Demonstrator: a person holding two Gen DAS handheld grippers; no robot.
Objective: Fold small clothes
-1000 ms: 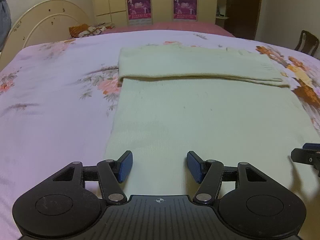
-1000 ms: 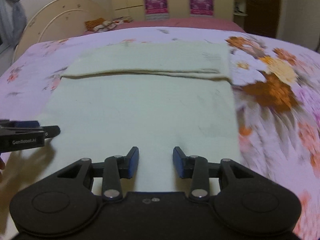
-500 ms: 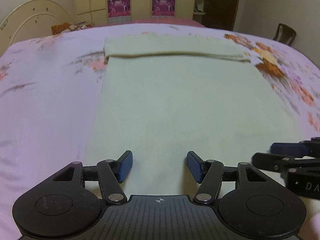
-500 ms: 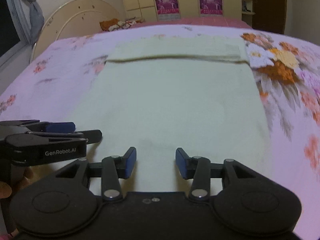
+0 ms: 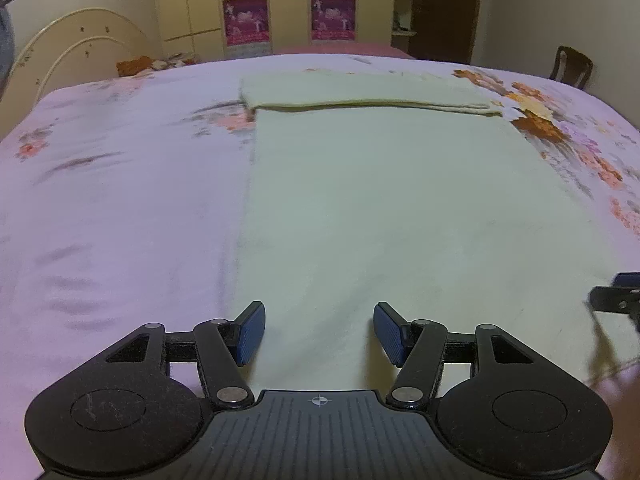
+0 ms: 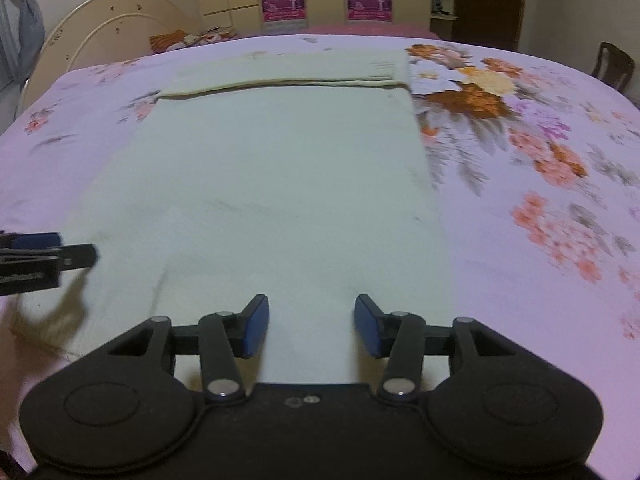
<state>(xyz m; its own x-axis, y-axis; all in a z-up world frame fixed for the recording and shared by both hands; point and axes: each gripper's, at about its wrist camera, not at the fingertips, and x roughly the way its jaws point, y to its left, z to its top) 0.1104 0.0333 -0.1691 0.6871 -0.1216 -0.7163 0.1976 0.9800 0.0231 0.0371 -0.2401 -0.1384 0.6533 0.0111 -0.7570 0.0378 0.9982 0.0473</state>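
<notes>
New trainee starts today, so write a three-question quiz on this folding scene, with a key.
1. True or false: the left gripper is shut on the cream garment.
2. Which end of the garment is already folded over? A) the far end B) the near end
3. Fill in: the garment lies on a floral ____.

Key
1. False. Both it and the right gripper are open, above the garment's near edge.
2. A. The folded band lies across the far end.
3. Bedsheet.
</notes>
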